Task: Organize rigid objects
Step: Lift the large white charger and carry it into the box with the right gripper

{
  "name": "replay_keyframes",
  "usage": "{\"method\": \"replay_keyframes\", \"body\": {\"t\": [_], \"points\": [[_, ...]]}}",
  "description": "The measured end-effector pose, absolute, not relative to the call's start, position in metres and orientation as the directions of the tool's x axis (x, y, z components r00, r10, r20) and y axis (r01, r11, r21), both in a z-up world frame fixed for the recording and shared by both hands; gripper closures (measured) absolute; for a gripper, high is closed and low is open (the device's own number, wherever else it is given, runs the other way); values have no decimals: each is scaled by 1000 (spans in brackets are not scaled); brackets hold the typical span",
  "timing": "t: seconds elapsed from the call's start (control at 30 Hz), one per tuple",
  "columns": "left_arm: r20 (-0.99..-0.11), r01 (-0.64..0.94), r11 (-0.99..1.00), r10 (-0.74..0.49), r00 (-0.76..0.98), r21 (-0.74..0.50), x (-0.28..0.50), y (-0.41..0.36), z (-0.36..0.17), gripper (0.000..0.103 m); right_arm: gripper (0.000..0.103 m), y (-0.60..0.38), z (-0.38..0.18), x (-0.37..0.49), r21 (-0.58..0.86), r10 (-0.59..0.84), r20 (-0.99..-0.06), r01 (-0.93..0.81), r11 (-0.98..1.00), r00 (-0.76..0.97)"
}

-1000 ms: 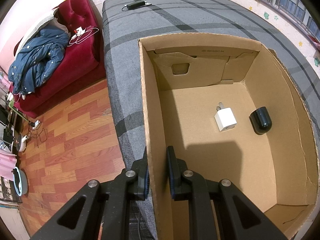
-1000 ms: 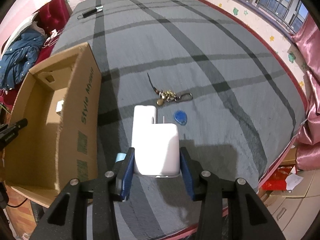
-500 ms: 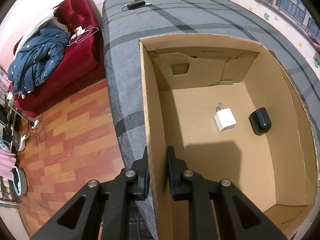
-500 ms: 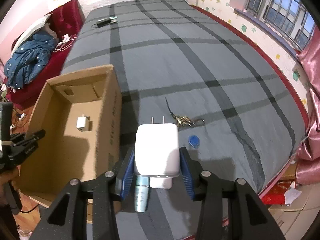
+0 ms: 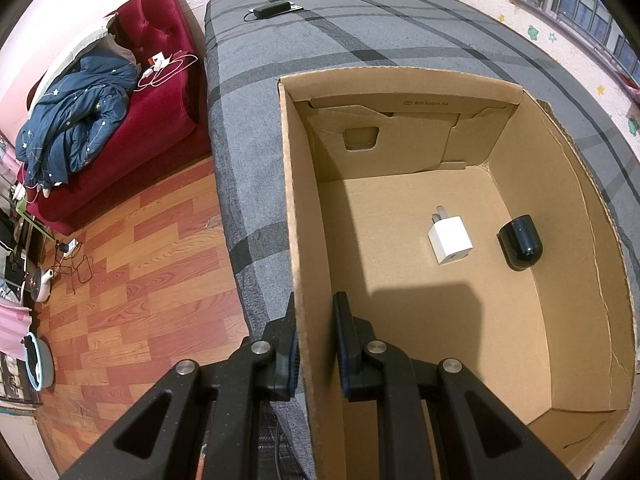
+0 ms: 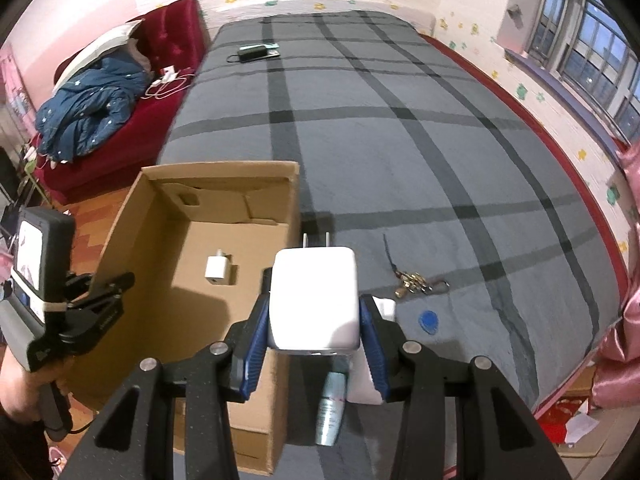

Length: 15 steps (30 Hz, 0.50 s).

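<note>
Right wrist view: the big white charger [image 6: 313, 300] sits clamped between the blue pads of the right gripper [image 6: 314, 334], held by its two flat sides with the metal prongs pointing away from the camera. It hangs in the air just over the right wall of the cardboard box [image 6: 294, 208], not yet inside it. I'd judge it a stiff, fairly hefty block with a smooth glossy shell, so it could slide if pinched lightly; the broad flat faces it is held by look like the right place, well clear of the prongs. It should survive a short drop onto cardboard, but lowering it seems kinder.

Inside the box, a small white plug [image 6: 218, 270] lies on the floor near the middle, and the left wrist view shows a black rounded thing [image 5: 520, 242] beside it, close to the right wall. Both leave plenty of bare floor at the near end.

The left gripper [image 5: 314, 344] is pinched tight on the left wall of the box, one finger inside and one outside, steadying it on the grey checked bed [image 6: 400, 152].

Outside the box to the right, on the bed, lie a bunch of keys [image 6: 416, 282], a blue tag [image 6: 429, 321], a slim tube [image 6: 331, 412] and another white block [image 6: 384, 307] partly hidden by the gripper.
</note>
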<state>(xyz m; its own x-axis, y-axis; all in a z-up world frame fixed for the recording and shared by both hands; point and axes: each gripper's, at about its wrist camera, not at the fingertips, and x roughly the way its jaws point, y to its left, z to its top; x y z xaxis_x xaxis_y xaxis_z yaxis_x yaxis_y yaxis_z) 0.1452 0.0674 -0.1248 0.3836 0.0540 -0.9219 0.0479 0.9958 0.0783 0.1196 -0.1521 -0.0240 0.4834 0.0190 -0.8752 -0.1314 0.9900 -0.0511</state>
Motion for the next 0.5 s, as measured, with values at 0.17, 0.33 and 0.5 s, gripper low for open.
{"method": "replay_keyframes", "body": {"t": [0.17, 0.33, 0.5], "points": [[-922, 46, 996, 52, 383, 75, 145, 68, -125, 87, 57, -130, -25, 125, -49, 42, -876, -175, 983, 481], [-922, 46, 996, 49, 384, 72, 145, 68, -124, 87, 57, -111, -33, 130, -41, 63, -882, -210, 977, 467], [-922, 46, 996, 48, 383, 71, 145, 68, -124, 87, 57, -94, -43, 137, -22, 90, -891, -240, 971, 445]]}}
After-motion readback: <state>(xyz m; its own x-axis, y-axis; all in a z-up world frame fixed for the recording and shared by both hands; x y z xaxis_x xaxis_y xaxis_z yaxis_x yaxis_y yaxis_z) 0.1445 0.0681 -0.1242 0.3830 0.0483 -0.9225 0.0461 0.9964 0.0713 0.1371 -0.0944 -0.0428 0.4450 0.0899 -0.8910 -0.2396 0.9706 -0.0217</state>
